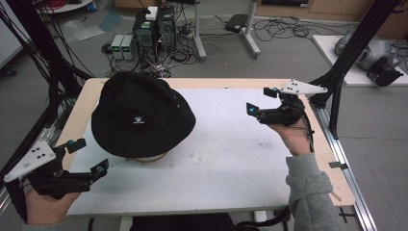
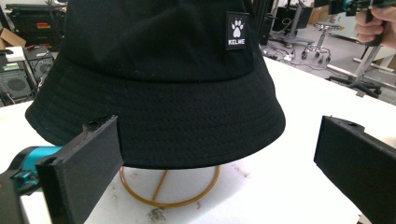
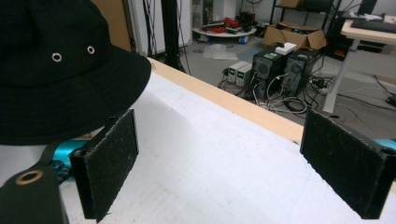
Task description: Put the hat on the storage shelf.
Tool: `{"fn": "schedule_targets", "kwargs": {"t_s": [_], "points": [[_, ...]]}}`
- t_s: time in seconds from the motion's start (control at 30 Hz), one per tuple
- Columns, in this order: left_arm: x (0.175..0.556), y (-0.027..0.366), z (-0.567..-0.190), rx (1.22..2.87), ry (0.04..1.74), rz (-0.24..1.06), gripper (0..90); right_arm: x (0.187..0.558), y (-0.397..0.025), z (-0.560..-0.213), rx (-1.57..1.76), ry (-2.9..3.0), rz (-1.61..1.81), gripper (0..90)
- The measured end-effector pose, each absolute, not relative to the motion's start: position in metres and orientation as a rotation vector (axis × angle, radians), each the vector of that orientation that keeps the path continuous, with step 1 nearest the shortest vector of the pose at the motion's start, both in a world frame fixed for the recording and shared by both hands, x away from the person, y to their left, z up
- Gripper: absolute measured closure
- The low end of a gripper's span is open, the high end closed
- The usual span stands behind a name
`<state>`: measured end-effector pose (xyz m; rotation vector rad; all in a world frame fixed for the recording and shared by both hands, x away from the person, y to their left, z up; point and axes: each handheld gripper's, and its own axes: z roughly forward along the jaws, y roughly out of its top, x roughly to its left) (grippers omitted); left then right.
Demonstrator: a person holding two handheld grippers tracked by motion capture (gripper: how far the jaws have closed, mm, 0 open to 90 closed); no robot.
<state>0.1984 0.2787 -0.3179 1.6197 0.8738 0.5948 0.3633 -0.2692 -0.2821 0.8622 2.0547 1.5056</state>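
A black bucket hat [image 1: 139, 113] with a small white paw label sits on a brass wire stand [image 2: 169, 186] at the left half of the table. The hat [image 2: 159, 79] stands just ahead of my left gripper's jaws, the label facing them. My left gripper [image 1: 89, 156] is held near the table's front left corner, open and empty, below and left of the hat. My right gripper [image 1: 260, 101] hovers open at the right side, well apart from the hat [image 3: 51, 70], whose brim and two eyelets appear at that view's left.
A white mat [image 1: 226, 159] covers the wooden table [image 1: 202, 83]. Black frame posts [image 1: 353, 48] rise at the right edge and cables hang at the left. Computers [image 1: 154, 29] and cables lie on the floor beyond the far edge.
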Motion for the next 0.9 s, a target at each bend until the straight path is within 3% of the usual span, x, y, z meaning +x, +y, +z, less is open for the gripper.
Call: {"fn": "schedule_targets", "kwargs": {"t_s": [0.9], "points": [[0.199,0.282,-0.317,1.594,0.891,0.628,1.7,0.332,-0.315,-0.320,1.012,1.939,1.484,10.8]]}}
